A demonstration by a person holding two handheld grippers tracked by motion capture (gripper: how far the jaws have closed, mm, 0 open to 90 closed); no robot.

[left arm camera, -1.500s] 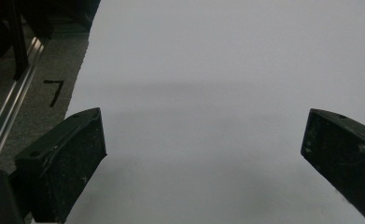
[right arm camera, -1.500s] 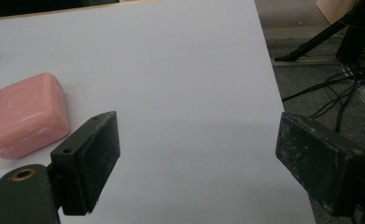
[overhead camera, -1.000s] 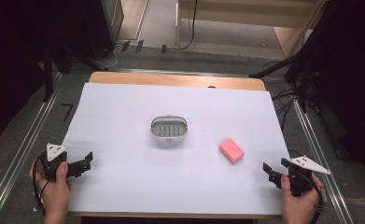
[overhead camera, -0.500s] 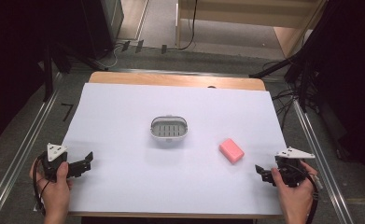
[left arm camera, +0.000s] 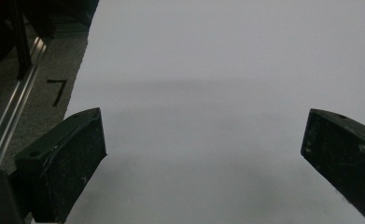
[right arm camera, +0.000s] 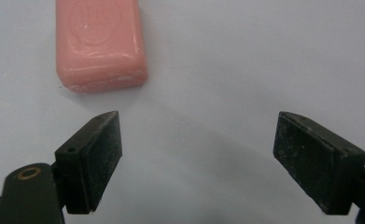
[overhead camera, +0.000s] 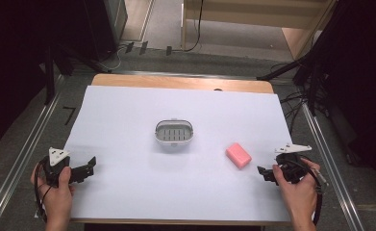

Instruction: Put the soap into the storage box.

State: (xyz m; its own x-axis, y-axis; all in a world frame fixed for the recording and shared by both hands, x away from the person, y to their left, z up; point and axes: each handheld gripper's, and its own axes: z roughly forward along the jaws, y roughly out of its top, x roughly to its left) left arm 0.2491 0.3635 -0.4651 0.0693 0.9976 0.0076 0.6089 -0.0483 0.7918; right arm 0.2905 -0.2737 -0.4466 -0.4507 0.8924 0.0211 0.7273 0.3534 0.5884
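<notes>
Two claws, both empty. Right claw (overhead camera: pixel 265 172): jaws apart, lately narrowing a little, nothing between them; pink soap bar (overhead camera: pixel 238 155) flat on the white worktop (overhead camera: pixel 128 125) just ahead of its left jaw. Left claw (overhead camera: pixel 90 166): jaws wide, over bare worktop. Grey slotted dish (overhead camera: pixel 174 133) well beyond both.

**White-covered counter holds a dish and a bar of soap**

A wooden counter (overhead camera: pixel 181 82) stands under a white sheet (overhead camera: pixel 128 125) that covers nearly all of its top, leaving a strip of bare wood along the far edge. Near the sheet's middle sits a small grey slotted soap dish (overhead camera: pixel 174 133). A pink soap bar (overhead camera: pixel 238 155) lies flat on the sheet, apart from the dish, toward the near right.
</notes>
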